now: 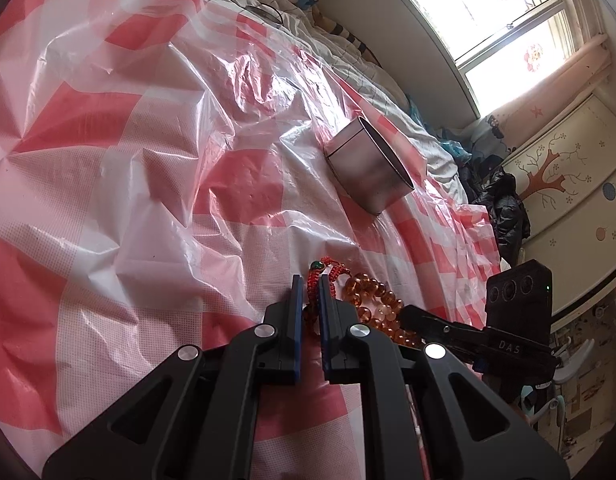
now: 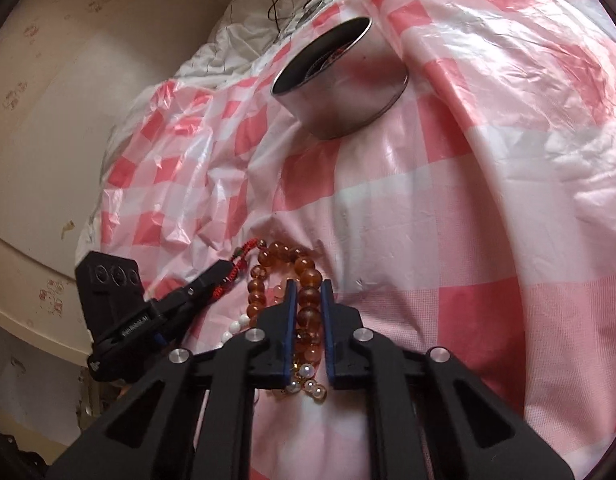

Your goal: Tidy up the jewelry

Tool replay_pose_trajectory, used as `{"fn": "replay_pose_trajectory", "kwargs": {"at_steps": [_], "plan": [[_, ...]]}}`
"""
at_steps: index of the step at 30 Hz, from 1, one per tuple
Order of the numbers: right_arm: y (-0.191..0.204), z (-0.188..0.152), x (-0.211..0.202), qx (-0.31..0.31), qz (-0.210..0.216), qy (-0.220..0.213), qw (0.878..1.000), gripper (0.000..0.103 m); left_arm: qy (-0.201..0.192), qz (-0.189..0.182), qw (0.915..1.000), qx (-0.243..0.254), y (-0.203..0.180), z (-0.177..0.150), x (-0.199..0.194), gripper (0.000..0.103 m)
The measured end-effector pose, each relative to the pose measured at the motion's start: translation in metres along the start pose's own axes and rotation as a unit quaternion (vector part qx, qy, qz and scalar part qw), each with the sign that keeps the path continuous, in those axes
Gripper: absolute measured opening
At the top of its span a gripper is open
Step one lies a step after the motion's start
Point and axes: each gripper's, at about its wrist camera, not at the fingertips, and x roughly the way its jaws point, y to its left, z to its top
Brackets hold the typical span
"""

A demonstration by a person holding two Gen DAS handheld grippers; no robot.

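An amber bead bracelet (image 2: 303, 280) with a red braided cord (image 1: 312, 284) lies on the pink checked plastic sheet (image 1: 147, 160). My left gripper (image 1: 309, 280) is shut on the red cord, seen also in the right wrist view (image 2: 223, 272). My right gripper (image 2: 306, 286) is shut on the amber beads; its finger shows in the left wrist view (image 1: 420, 316). Small white pearls (image 2: 308, 380) lie under my right gripper. A round silver tin (image 2: 340, 76), open, stands farther off on the sheet and also shows in the left wrist view (image 1: 368, 164); something dark lies inside.
The sheet covers a bed with a white quilt (image 1: 348, 52) beyond it. A black cable (image 2: 275, 4) lies on the quilt. A cream headboard (image 2: 47, 120) is at the left. Dark clothes (image 1: 504, 200) and a painted wardrobe (image 1: 568, 184) stand beside the bed.
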Motion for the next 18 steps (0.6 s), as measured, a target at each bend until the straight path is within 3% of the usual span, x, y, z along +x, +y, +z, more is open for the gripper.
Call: {"fn": "replay_pose_trajectory", "kwargs": {"at_steps": [6,11,16,18], "plan": [[-0.003,-0.010,-0.024,0.010,0.091,-0.070,0.993,0.012,0.000,0.000,1.0000,0.000,0.000,0.000,0.000,0.007],[-0.018,-0.021,-0.053,0.033,0.195,-0.140,0.970,0.012,0.000,0.000,1.0000,0.000,0.000,0.000,0.000,0.007],[-0.045,-0.030,-0.064,0.079,0.236,-0.178,0.952,0.012,0.000,-0.001,1.0000,-0.001,0.000,0.000,0.000,0.007],[-0.046,-0.031,-0.067,0.077,0.238,-0.183,0.951,0.013,0.000,-0.001,1.0000,-0.001,0.000,0.000,0.000,0.007]]}}
